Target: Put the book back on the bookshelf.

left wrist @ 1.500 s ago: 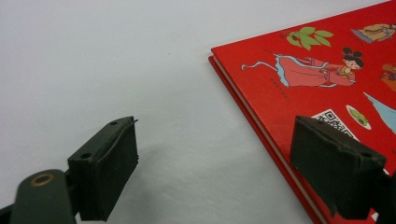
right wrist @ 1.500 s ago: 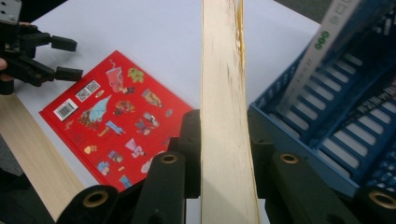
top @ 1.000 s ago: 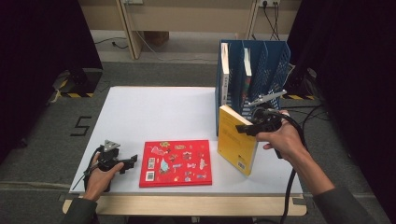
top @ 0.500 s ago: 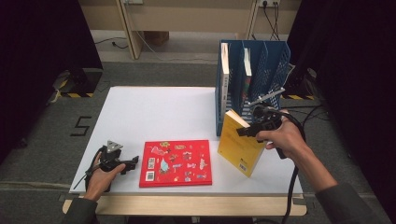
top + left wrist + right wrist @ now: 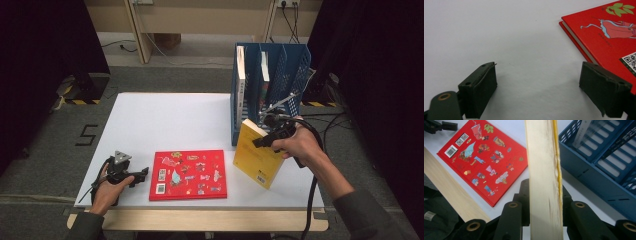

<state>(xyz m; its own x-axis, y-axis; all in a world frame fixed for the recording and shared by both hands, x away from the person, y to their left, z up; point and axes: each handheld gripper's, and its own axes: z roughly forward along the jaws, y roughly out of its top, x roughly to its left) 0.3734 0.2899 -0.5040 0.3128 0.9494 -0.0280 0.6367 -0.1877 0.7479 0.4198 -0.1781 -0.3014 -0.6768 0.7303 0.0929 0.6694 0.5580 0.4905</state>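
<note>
You have the yellow book clamped in your right gripper, tilted on the table's right side just near the blue rack, so next lift it into a free slot, while your left gripper rests wide and empty beside the red book

White table: red book flat, blue file rack standing.

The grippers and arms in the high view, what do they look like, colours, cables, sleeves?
Both are black hand-held tools. The left gripper carries a grey three-cornered plate on top and trails a thin black cable. In its own view its jaws are dark blocks with small screw holes. The right gripper trails a thicker black cable off the table edge. The person wears dark grey long sleeves.
</note>
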